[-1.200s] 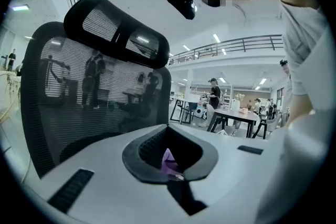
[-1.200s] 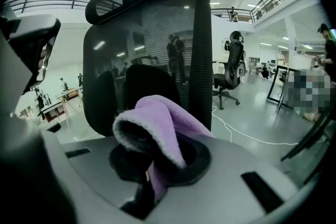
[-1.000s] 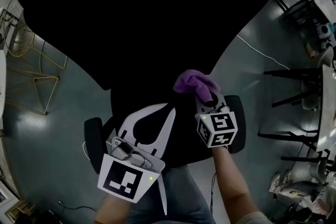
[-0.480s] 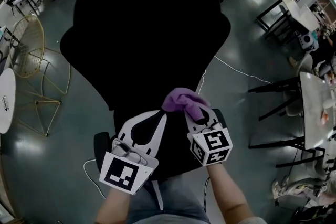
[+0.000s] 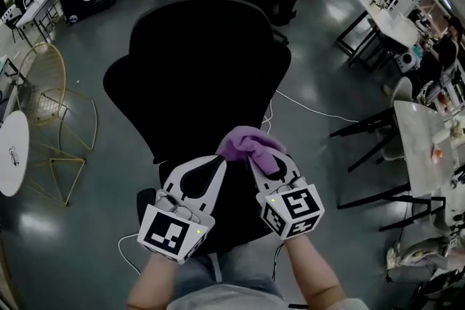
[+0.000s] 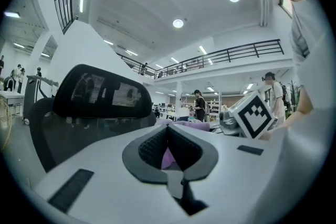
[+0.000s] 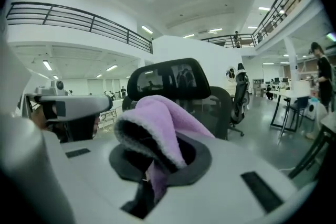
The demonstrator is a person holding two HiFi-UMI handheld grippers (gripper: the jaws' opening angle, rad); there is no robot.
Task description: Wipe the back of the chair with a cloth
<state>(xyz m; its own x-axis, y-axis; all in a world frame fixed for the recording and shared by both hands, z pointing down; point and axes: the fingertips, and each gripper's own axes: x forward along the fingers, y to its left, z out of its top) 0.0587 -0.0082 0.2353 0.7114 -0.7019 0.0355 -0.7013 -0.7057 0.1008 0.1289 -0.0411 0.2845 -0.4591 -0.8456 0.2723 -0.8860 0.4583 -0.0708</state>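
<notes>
The black office chair (image 5: 196,69) stands in front of me, its back and headrest seen from above in the head view. A purple cloth (image 5: 248,143) is bunched in my right gripper (image 5: 256,157), which is shut on it just over the chair's lower back. In the right gripper view the cloth (image 7: 157,126) drapes over the jaws, with the headrest (image 7: 168,78) beyond. My left gripper (image 5: 219,160) is beside it, jaws shut with tips together close to the cloth's left edge. In the left gripper view a bit of purple shows through the gap behind those shut tips (image 6: 168,131).
A gold wire chair (image 5: 43,98) and a round white table (image 5: 11,156) stand at the left. Desks and black chair legs (image 5: 378,127) fill the right. A white cable (image 5: 312,109) crosses the grey floor. People stand at the far back.
The view has drawn back from the chair, so its whole back now shows. Both grippers have come closer together, the left tips now near the cloth.
</notes>
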